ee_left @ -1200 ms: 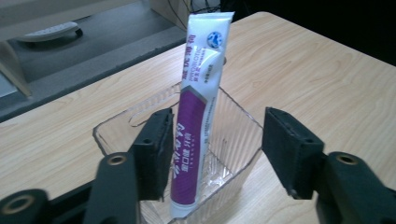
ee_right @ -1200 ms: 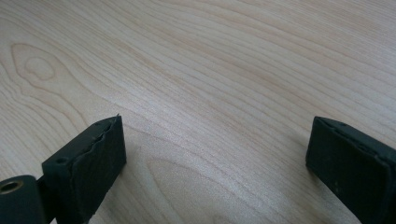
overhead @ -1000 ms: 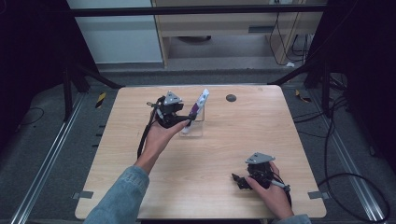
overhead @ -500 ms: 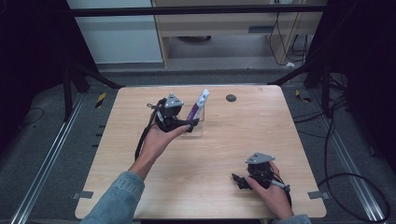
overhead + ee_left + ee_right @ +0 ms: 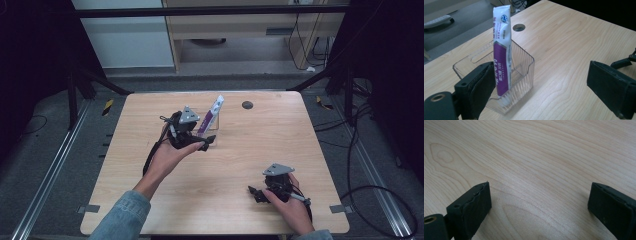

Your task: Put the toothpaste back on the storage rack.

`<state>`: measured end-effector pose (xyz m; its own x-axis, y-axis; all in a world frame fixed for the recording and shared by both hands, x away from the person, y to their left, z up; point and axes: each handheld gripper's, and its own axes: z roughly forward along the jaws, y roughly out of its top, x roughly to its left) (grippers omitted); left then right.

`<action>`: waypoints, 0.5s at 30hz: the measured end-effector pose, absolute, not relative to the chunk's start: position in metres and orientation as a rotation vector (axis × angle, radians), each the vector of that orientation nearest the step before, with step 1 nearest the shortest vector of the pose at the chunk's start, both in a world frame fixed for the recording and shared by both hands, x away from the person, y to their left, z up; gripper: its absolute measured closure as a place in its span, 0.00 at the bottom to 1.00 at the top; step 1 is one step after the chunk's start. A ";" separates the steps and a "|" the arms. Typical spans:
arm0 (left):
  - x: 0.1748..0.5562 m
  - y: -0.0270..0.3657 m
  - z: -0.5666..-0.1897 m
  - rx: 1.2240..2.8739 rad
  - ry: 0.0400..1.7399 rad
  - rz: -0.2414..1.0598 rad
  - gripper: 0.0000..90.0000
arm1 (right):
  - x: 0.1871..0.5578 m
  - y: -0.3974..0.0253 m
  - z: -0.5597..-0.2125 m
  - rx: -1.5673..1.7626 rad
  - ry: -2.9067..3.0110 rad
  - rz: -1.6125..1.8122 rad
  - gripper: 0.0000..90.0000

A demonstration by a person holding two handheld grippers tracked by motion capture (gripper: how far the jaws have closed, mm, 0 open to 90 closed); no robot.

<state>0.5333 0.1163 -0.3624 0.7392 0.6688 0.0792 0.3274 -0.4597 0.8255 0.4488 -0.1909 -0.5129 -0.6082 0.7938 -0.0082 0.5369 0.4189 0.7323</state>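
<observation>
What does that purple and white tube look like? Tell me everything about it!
The tube is a flat, soft-looking plastic tube, white at its top end and purple lower down, with small printed writing and a round blue logo near the top. It stands almost upright, leaning a little, with its bottom end inside the clear ribbed box on the wooden table. Its top sticks out well above the box's rim. The left claw is open around it and does not squeeze it.

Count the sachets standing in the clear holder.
1. A tall purple and white sachet stands upright in the clear ribbed plastic holder, leaning on its near wall, beside the left tongs.
</observation>
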 end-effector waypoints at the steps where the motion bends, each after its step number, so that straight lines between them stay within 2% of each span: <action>1: 0.532 0.117 -0.363 2.082 0.748 0.502 0.08 | 0.449 -0.191 -0.513 1.142 2.325 1.007 0.06; 15: 0.515 0.120 -0.373 2.143 0.728 0.501 0.05 | 0.449 -0.191 -0.513 1.142 2.325 1.007 0.06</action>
<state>0.5151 0.1204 -0.3735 0.7559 0.6463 0.1049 0.3293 -0.5137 0.7923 0.4488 -0.1909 -0.5129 -0.6083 0.7936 -0.0086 0.5367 0.4194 0.7322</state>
